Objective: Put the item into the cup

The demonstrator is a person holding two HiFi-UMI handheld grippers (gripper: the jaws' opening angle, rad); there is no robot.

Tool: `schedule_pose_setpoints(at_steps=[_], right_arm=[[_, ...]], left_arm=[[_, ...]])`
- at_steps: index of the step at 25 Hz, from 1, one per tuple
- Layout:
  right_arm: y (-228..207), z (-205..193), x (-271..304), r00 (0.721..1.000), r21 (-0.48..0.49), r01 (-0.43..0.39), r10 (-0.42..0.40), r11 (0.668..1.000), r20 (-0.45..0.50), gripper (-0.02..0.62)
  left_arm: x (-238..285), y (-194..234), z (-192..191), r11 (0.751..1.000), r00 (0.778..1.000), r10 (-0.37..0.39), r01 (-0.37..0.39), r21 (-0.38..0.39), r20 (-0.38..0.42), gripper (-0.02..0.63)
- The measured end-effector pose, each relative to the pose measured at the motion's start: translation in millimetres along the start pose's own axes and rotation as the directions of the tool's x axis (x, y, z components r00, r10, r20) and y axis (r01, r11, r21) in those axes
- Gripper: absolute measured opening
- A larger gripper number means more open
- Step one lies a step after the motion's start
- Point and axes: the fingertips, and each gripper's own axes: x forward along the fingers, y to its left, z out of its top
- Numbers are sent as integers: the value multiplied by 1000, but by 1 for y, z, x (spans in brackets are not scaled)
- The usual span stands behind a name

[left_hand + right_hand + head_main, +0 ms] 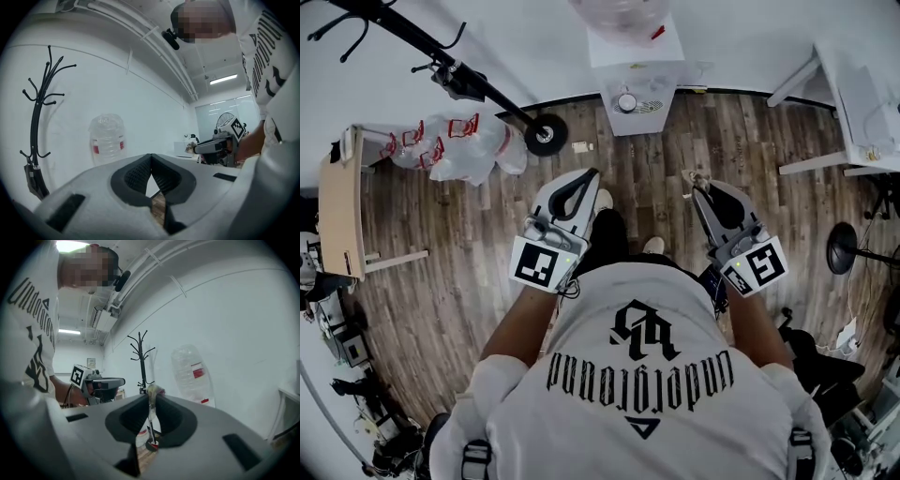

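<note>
My right gripper [697,185] is shut on a small pale crumpled item [153,391], which sticks out at the jaw tips [695,176]. My left gripper [584,180] is shut with nothing between its jaws [151,171]. The person holds both level at waist height, above the wooden floor, pointing toward a white water dispenser [637,80]. A small round cup-like thing [625,102] sits on the dispenser's shelf. In the left gripper view the right gripper [196,149] shows at mid right with the item at its tip. The left gripper [117,381] shows at left in the right gripper view.
A large clear water bottle [108,138] tops the dispenser. A black coat rack [441,56] leans at the left, its base [546,134] on the floor. White plastic bags [455,145], a wooden table [342,202], white desks [853,103] and a fan base [844,248] ring the floor.
</note>
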Motion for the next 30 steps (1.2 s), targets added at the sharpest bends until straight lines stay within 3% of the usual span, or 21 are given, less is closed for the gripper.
schedule_pose_setpoints(at_steps=[6,14,24,30], right_arm=[[-37,-12,52,998,39,49,-47,998,-40,52],[-77,-66,147,987,80,62,-49,995,-151,53],[-150,-212,253,948,101,136,-100,986,-302,55],[-186,-311,303,907,84,175,-128,981,-402,57]], left_arm=[[39,50,-24,1000,999,-20,20,-17,-42,8],[90,126,-94,996,985,-83,76,-53,-154,8],[160,181,-231,978,955,-195,173,-116,-225,8],[187,210,-313,976,942,-192,155,-154,-274,8]])
